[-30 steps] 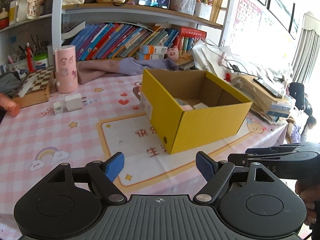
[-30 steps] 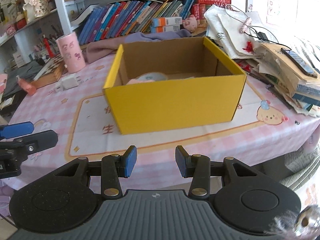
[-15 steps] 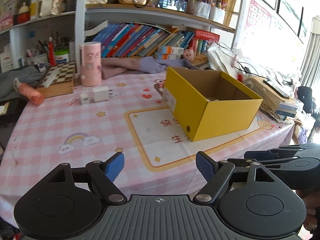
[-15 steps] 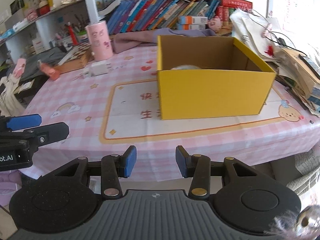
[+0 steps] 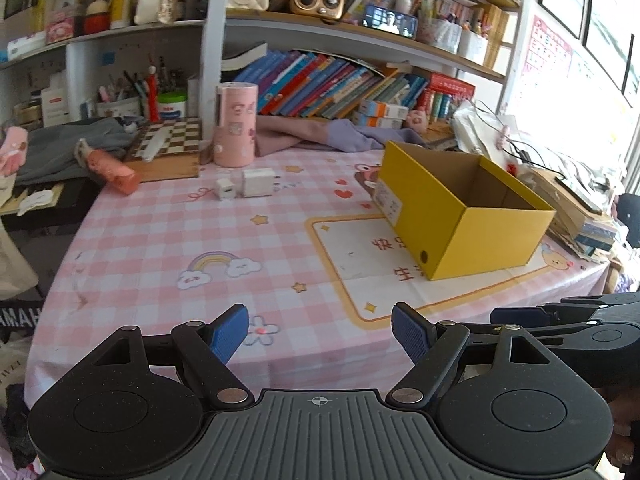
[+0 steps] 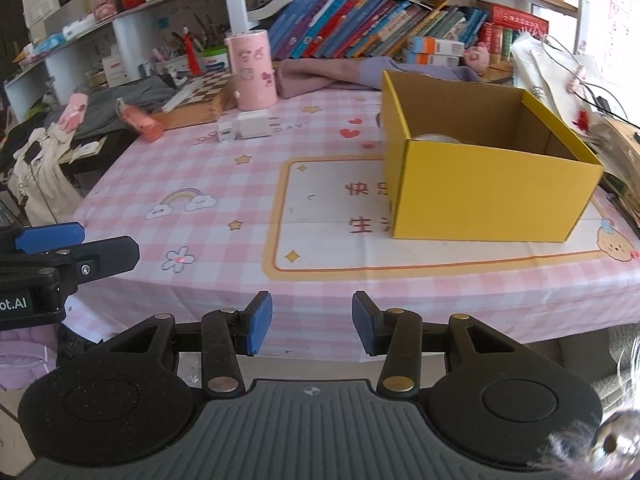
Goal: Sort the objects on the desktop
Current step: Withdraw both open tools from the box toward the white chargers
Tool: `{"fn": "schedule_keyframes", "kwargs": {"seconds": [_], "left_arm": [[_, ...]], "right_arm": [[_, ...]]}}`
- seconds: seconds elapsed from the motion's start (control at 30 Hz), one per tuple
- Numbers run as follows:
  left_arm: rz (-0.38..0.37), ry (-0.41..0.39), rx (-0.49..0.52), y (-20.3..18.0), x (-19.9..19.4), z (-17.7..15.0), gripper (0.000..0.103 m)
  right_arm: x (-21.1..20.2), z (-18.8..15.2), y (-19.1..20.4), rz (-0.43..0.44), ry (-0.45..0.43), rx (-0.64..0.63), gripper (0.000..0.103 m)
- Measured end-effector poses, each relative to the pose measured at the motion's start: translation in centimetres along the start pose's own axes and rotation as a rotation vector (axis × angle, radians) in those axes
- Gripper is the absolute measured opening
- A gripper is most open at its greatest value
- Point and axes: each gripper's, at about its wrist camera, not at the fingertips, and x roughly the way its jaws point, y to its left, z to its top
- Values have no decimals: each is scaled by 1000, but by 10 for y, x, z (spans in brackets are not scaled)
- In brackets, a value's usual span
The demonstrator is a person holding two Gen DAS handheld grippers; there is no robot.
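While both claws, left gripper and right gripper, hung open and empty, figured small white plastic charger cube for light, stiff, slick; best pinched across flat sides.

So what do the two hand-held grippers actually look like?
Both match. The left hand-held gripper and right hand-held gripper have a black ribbed body, two round black discs, black linkage arms with silver pivot pins, and blue textured fingertip pads. White lettering ending "ot.AI" marks the left one's side. No cables show.
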Motion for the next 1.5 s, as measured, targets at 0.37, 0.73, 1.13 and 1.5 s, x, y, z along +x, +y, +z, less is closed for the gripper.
{"fn": "schedule_keyframes", "kwargs": {"seconds": [0.37, 0.73, 1.13, 1.5], "left_arm": [[45, -16, -26, 24, -9, -1, 81], [67, -1, -43, 36, -1, 2, 81], [90, 1, -36, 45, 33, 25, 81], [104, 6, -59, 58, 79, 64, 81]], "right_arm": [[9, 11, 30, 46, -6, -65, 42], [23, 20, 40, 74, 2, -87, 44], [56, 48, 37, 103, 6, -108, 46], [103, 96, 27, 122, 18, -102, 46]]}}
